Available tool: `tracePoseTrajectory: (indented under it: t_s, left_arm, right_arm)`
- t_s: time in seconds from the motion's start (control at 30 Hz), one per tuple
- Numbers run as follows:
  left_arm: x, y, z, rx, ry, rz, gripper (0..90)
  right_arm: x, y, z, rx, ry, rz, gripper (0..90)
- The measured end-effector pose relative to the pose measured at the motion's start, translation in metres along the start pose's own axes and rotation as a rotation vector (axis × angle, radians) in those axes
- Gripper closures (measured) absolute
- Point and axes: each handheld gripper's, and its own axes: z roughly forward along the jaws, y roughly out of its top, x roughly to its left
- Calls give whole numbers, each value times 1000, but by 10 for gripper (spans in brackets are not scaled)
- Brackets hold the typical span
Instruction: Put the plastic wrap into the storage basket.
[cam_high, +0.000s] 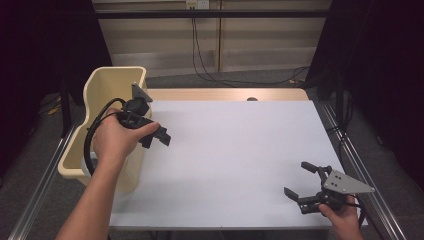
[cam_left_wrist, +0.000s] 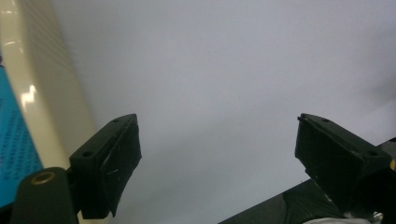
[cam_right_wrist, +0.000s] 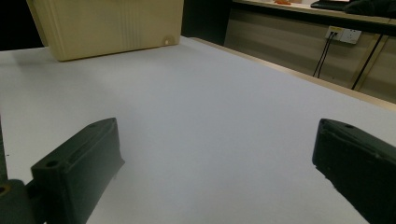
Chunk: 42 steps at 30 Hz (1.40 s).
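Note:
A person's left hand holds my left gripper (cam_high: 157, 137) over the white table sheet (cam_high: 235, 150), just right of a cream plastic bin (cam_high: 100, 85). In the left gripper view its jaws stand wide apart over bare sheet, so the left gripper (cam_left_wrist: 219, 140) is open and holds nothing. The bin's rim (cam_left_wrist: 42, 93) runs along the left there, with something blue (cam_left_wrist: 14, 140) inside. My right gripper (cam_high: 296, 178) sits near the table's front right corner, pointing left. It is open too, and the right gripper (cam_right_wrist: 217, 149) has nothing between its jaws.
The cream bin (cam_right_wrist: 112, 28) stands at the table's left edge, far off in the right gripper view. A wooden strip (cam_high: 225, 94) borders the sheet at the back. Cables hang from a wall socket (cam_high: 197, 5) behind. Metal rails (cam_high: 355, 160) flank the table.

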Motion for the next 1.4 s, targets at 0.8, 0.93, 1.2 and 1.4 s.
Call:
tracePoseTrajectory:
  t_s: [0.8, 0.93, 1.2, 1.4]
  left_arm:
    - [-21, -10, 44, 19, -7, 83, 112]
    - [-23, -12, 51, 20, -18, 95, 110]
    - [-23, -17, 68, 33, -18, 109, 106]
    - [-22, -22, 82, 26, -27, 121, 99]
  right_arm:
    - [1, 0, 1, 5, 6, -7, 8]
    - [2, 0, 1, 4, 7, -7, 8]
    - [2, 0, 1, 5, 5, -6, 8]
    - [2, 0, 2, 5, 9, -4, 8]
